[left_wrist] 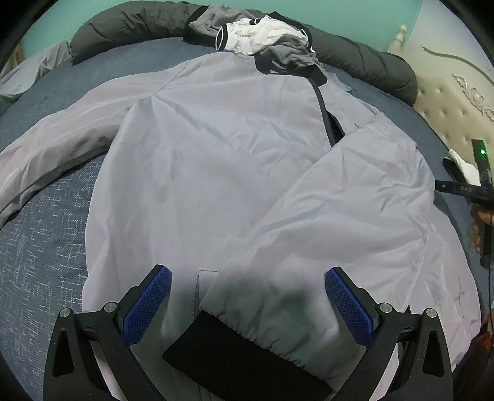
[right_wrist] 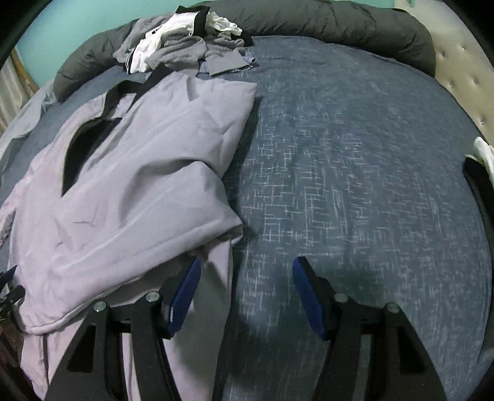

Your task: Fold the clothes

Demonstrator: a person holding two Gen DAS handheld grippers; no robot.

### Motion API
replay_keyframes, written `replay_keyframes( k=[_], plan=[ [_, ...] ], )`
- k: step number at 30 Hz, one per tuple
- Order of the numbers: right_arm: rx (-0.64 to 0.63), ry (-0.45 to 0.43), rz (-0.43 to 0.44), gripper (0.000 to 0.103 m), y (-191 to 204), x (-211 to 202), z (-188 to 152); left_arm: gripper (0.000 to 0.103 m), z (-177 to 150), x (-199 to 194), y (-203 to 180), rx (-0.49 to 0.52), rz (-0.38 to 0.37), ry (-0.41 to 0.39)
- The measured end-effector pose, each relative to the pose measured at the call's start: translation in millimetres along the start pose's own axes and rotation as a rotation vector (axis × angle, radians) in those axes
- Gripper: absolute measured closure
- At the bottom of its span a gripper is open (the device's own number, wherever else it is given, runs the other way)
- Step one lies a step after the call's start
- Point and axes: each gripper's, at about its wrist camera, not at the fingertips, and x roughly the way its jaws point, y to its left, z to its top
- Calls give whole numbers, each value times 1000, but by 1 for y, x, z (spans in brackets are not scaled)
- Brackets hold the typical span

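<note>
Your left gripper [left_wrist: 248,305] hangs spread over the black cuff [left_wrist: 244,354] at 6 o'clock, and your right gripper [right_wrist: 247,296] is spread too, holding nothing. The jacket [left_wrist: 222,160] lies flat on the bed [right_wrist: 355,185], one sleeve [left_wrist: 355,209] folded across. Pinch only slick top fabric and that sleeve may slide off, undoing the fold.

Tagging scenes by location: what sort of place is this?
Most likely a bedroom at home. A grey jacket is spread on a bed with a blue patterned cover, a tufted headboard stands at one end, and a pile of clothes waits by a dark rolled duvet.
</note>
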Motion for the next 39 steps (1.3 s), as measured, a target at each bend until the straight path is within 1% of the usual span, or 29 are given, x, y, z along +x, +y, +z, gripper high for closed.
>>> replay_keyframes(
  k=[3, 9, 11, 14, 16, 32, 39],
  plan=[
    [-18, 6, -26, 40, 1, 10, 4, 0, -1, 1, 1, -3, -1, 3],
    [-31, -15, -111, 40, -6, 16, 5, 0, -2, 5, -1, 7, 10, 11],
    [-5, -26, -131, 40, -15, 15, 5, 0, -2, 5, -1, 9, 13, 13],
    [18, -26, -112, 40, -24, 14, 3, 0, -3, 6, -1, 9, 14, 16],
    [8, -24, -95, 48, -23, 12, 2, 0, -4, 6, 0, 8, 17, 19],
    [-74, -7, 42, 47, -20, -3, -7, 0, -3, 5, 0, 6, 15, 23],
    [-54, -25, -10, 47, -24, 7, -2, 0, -2, 6, 2, 7, 12, 24]
  ],
)
